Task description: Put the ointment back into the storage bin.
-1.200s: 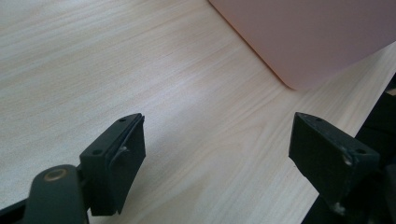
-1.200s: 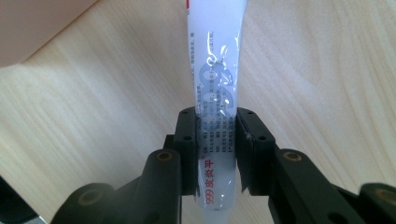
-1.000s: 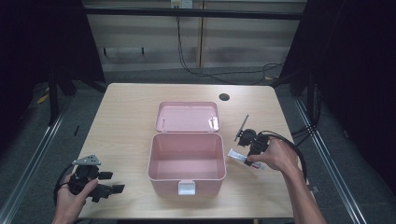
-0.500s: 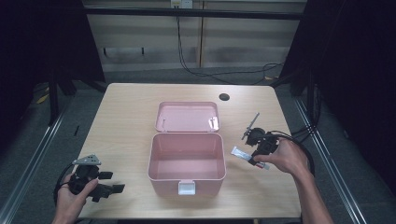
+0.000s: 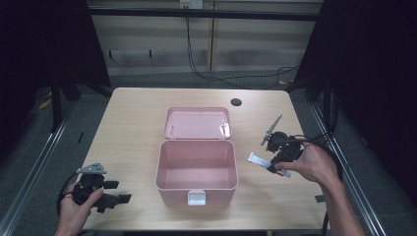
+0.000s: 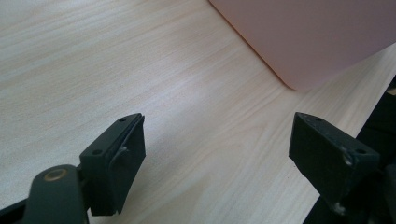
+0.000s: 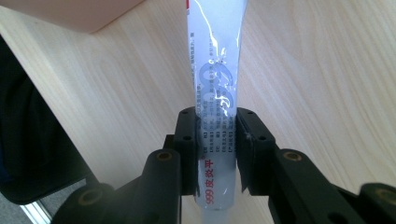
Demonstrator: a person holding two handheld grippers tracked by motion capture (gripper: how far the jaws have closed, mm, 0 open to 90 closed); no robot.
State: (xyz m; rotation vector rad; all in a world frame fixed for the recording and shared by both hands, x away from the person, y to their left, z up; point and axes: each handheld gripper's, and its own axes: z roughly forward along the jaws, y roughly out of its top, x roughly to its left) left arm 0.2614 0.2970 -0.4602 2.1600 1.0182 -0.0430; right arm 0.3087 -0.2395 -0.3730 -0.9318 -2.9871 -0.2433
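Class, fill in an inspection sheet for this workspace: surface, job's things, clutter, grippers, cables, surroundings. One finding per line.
Surface: pale wood table, a dark round hole near its far edge.
Job's things: open pink box, inside bare, lid laid back; white tube held right of the box.
Clutter: nothing seen.
Grippers: left gripper open, low over the near left corner; right gripper shut on the tube, off the table.
Cables: one trails from each gripper; more on the floor behind.
Surroundings: dark drapes at both sides, pale wall panel behind, metal rails beside the table.
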